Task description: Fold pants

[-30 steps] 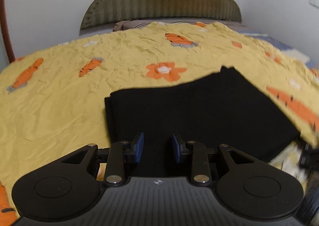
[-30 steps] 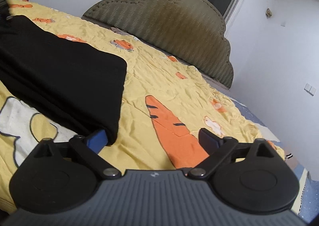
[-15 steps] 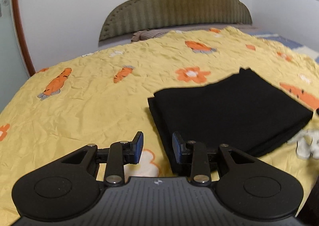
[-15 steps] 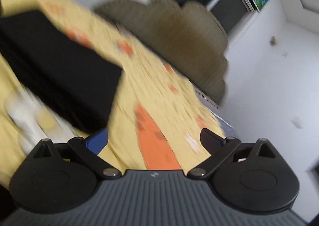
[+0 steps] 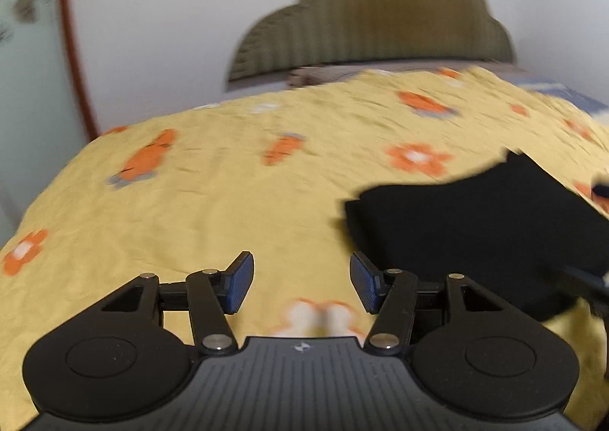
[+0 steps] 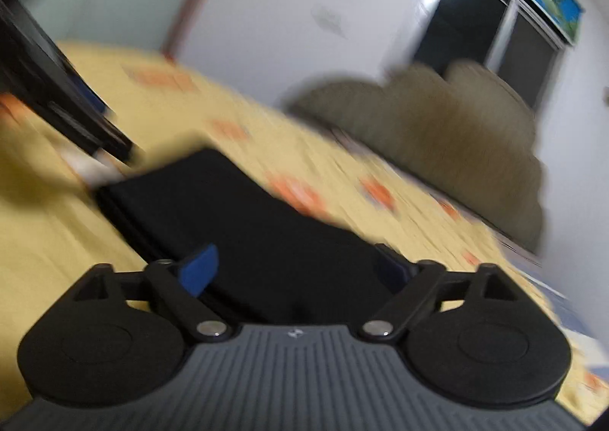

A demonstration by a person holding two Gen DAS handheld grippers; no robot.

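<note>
The black pants (image 5: 475, 233) lie folded into a flat rectangle on the yellow bedspread (image 5: 190, 202). In the left wrist view they sit to the right of my left gripper (image 5: 300, 278). Its jaws are opening and hold nothing, with only bedspread showing between the blue pads. In the blurred right wrist view the pants (image 6: 236, 210) fill the space ahead of my right gripper (image 6: 295, 265). Its jaws are closing, still wide apart above the cloth, and the pads do not press on it. The left gripper (image 6: 57, 99) appears as a dark shape at the upper left.
An olive scalloped headboard (image 5: 373, 23) stands at the far end of the bed against white walls. A reddish door frame (image 5: 72, 50) runs up the left side. A dark window (image 6: 495, 31) is above the headboard. The bedspread carries orange carrot and flower prints.
My left gripper has drawn off to the left of the pants and its jaws have widened. My right gripper has swung round to face the pants, and its jaws have narrowed.
</note>
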